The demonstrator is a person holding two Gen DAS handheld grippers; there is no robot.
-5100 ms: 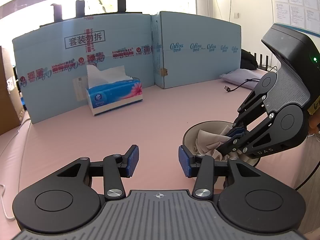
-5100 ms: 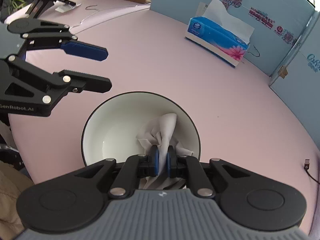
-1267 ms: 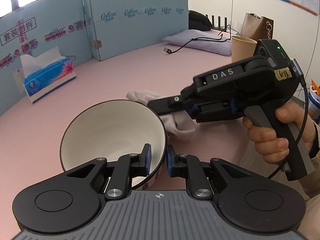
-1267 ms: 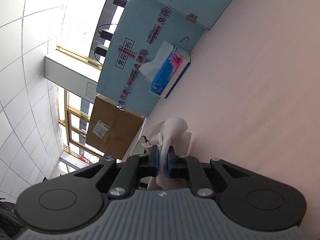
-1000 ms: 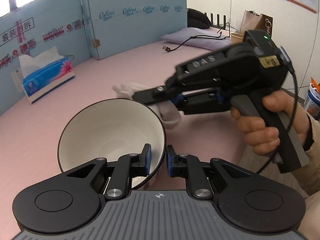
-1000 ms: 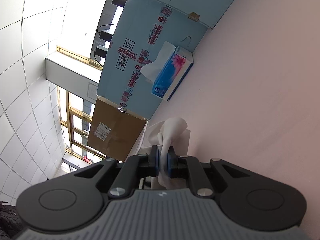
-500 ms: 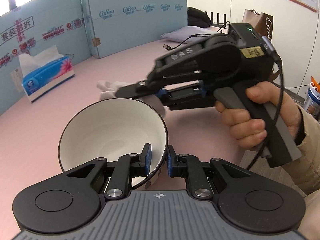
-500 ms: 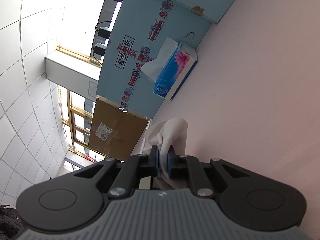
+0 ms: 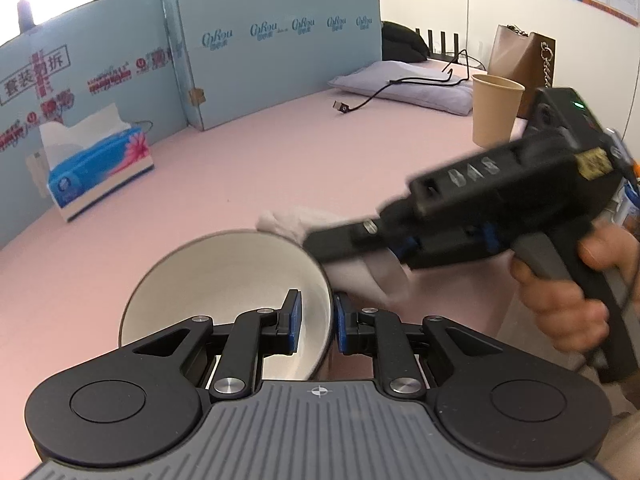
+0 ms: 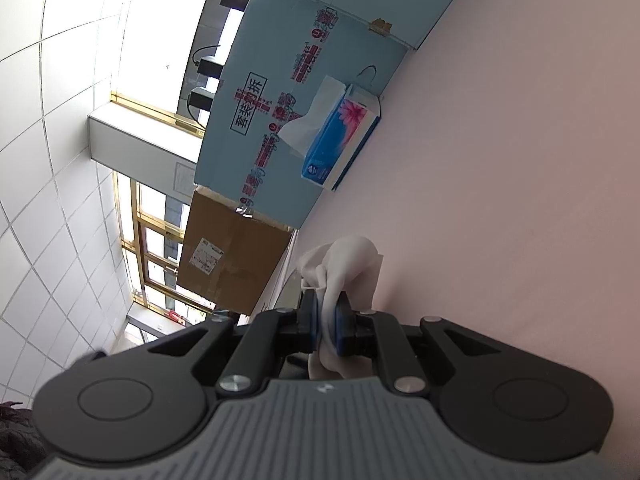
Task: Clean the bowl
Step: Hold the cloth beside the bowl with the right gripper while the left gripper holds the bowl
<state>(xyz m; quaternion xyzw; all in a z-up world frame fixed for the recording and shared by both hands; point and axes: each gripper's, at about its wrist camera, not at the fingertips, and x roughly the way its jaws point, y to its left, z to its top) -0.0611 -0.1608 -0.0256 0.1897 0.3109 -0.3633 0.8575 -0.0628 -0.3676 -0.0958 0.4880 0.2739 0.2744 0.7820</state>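
Observation:
A bowl [image 9: 224, 280], white inside with a dark rim, is tilted up off the pink table. My left gripper [image 9: 315, 322] is shut on its right rim, one pad inside and one outside. My right gripper [image 10: 326, 320] is shut on a crumpled white tissue [image 10: 348, 268]. In the left wrist view the right gripper [image 9: 320, 246] is blurred and lies across the bowl's far right rim, with the tissue [image 9: 296, 220] against the outside of the bowl.
A blue tissue box [image 9: 98, 168] stands at the back left before blue cardboard panels [image 9: 276, 44]. A paper cup [image 9: 494, 108], a brown bag [image 9: 524, 60], a lilac pillow [image 9: 404, 84] and a cable [image 9: 360, 102] lie at the back right on the pink table [image 9: 280, 160].
The right gripper with the tissue has swept back toward the right along the bowl's outer rim, after moving left before. The left gripper holds the bowl as before.

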